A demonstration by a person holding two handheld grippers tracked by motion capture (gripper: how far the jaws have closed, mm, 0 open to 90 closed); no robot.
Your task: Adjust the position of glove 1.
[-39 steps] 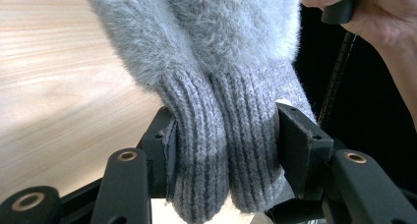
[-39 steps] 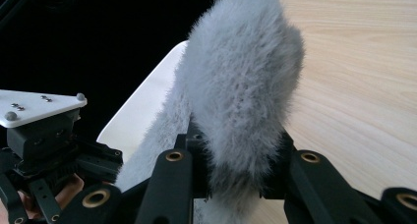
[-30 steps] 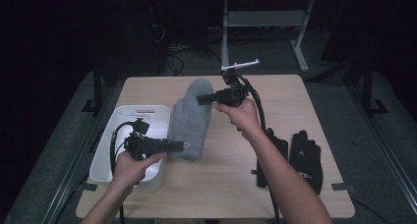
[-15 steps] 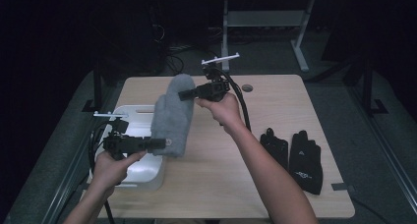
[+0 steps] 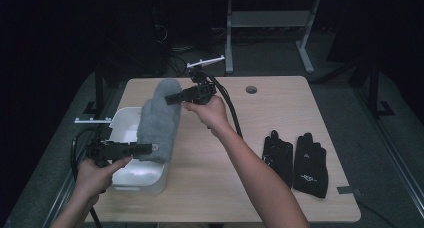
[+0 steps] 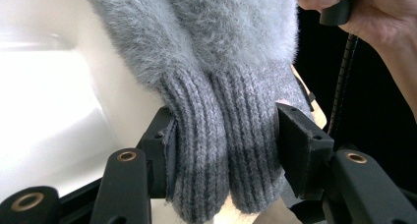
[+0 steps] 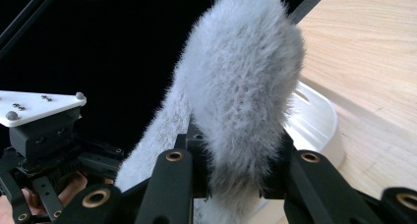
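Item: grey fuzzy mitten pair (image 5: 159,120), stretched in air btwn both grippers, over white bin (image 5: 131,175) at tabletop (image 5: 280,188) left edge. L gripper (image 5: 147,148): pinching ribbed cuffs. R gripper (image 5: 172,98): pinching fluffy tip end. Also: 2 black gloves (image 5: 296,160) lying flat, right side, well apart from bin.

Fuzzy grey knit mittens (image 5: 159,119), glossy white plastic bin (image 5: 131,178)
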